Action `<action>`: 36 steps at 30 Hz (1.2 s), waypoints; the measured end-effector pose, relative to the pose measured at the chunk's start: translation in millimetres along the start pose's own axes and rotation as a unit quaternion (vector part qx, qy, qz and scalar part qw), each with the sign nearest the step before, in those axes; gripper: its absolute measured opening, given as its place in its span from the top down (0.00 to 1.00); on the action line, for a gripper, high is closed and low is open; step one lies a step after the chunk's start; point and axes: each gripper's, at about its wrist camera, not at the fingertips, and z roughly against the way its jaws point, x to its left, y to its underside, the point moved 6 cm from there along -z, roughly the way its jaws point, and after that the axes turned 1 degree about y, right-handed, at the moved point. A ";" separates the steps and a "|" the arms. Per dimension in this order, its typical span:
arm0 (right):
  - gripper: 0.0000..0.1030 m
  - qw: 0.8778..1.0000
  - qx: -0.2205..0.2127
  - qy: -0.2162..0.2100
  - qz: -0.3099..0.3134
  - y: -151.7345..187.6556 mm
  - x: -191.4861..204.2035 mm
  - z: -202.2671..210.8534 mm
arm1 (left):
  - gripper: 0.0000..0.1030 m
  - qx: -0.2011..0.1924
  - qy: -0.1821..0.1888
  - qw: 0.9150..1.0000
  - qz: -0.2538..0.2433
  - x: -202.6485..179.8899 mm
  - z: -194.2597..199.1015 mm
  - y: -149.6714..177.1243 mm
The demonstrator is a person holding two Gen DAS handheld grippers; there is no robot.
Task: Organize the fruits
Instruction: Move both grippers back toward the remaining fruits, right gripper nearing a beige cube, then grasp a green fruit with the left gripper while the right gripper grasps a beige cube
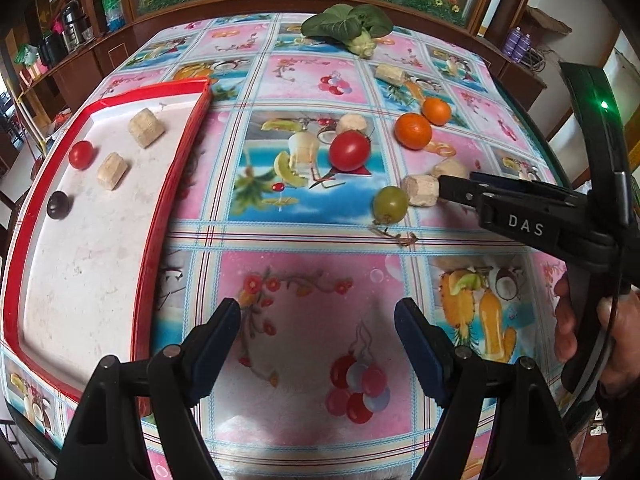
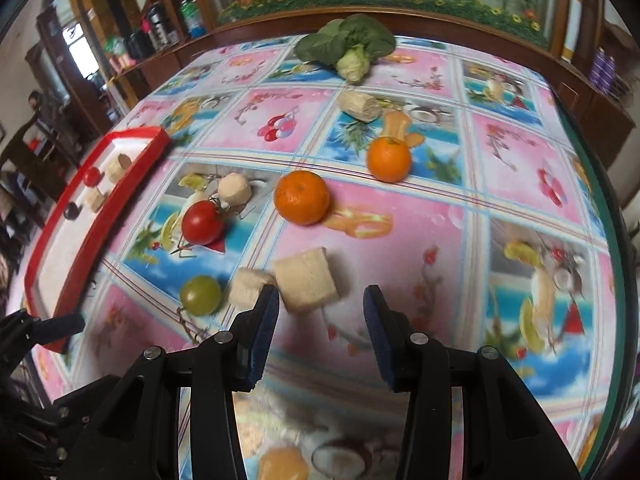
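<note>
the only legible lettering was "d a s", printed in white capitals on the black side of the right gripper (image 1: 444, 190), seen from the left wrist camera. the letters sat on the finger housing, back from the fingertips and ahead of the handle, with the claw reaching in from the right over the patterned tablecloth (image 1: 312, 312). in the right wrist view the same claw (image 2: 320, 300) showed no lettering on its inner faces. the cloth carried printed fruit and drink pictures only, with no words that could be read. bottles on the shelves (image 1: 114, 8) beyond the table, far ahead of both claws, bore labels too small and blurred to make out.
</note>
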 end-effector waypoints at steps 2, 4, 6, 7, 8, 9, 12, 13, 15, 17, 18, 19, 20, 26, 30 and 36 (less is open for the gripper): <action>0.58 1.000 0.001 -0.006 0.010 -1.9 2.6 -5.4 | 0.21 0.000 -0.002 1.000 0.003 0.2 -1.9 -2.5; 0.64 1.000 0.004 -0.004 0.026 -3.0 4.6 -13.1 | 0.21 0.001 -0.004 1.000 0.005 -1.3 -4.1 -7.5; 0.71 0.999 0.000 0.011 0.033 -4.0 3.1 -14.0 | 0.21 -0.003 -0.003 1.000 0.007 -3.9 -5.9 -14.3; 0.71 0.999 0.002 0.017 0.034 -3.6 1.6 -13.7 | 0.21 -0.004 -0.003 1.000 0.007 -5.6 -7.5 -17.6; 0.71 0.999 0.000 0.020 0.032 -2.3 -0.6 -11.4 | 0.21 -0.006 -0.001 1.000 0.006 -8.5 -9.5 -21.5; 0.71 0.999 -0.003 0.024 0.029 -1.1 -3.7 -8.6 | 0.21 -0.007 -0.001 1.000 0.004 -11.6 -12.5 -25.7; 0.71 1.000 -0.010 0.020 0.019 4.5 -14.2 2.3 | 0.21 -0.009 -0.005 1.000 -0.005 -21.8 -23.2 -36.8; 0.71 1.000 -0.012 0.020 0.015 6.6 -18.3 5.7 | 0.21 -0.009 -0.007 1.000 -0.009 -25.2 -27.2 -39.9; 0.71 1.000 -0.010 0.013 0.005 10.4 -25.8 10.4 | 0.21 -0.009 -0.011 1.000 -0.020 -32.7 -36.0 -46.1; 0.71 1.000 -0.006 0.009 -0.004 12.7 -30.5 11.8 | 0.21 -0.008 -0.013 0.999 -0.030 -37.7 -43.1 -49.7; 0.71 1.000 -0.004 0.008 -0.007 14.7 -33.8 12.8 | 0.22 -0.005 -0.010 0.999 -0.034 -39.9 -46.5 -50.4; 0.71 1.000 -0.003 0.006 -0.010 15.6 -35.4 13.2 | 0.30 0.000 -0.004 0.999 -0.036 -42.0 -50.1 -50.7; 0.70 1.000 -0.004 0.005 -0.013 16.6 -37.6 13.9 | 0.34 0.005 0.002 0.999 -0.038 -44.0 -53.8 -50.6; 0.70 1.000 -0.007 -0.006 -0.025 19.2 -40.8 16.7 | 0.74 -0.023 0.025 0.998 -0.053 -50.4 -49.0 -55.3; 0.70 1.000 -0.011 0.000 -0.028 20.2 -38.3 20.1 | 0.74 -0.020 0.022 0.998 -0.055 -46.7 -43.5 -48.8; 0.71 0.999 -0.024 0.009 -0.026 23.7 -31.4 35.8 | 0.74 -0.015 0.039 0.998 -0.040 -36.1 -28.0 -30.2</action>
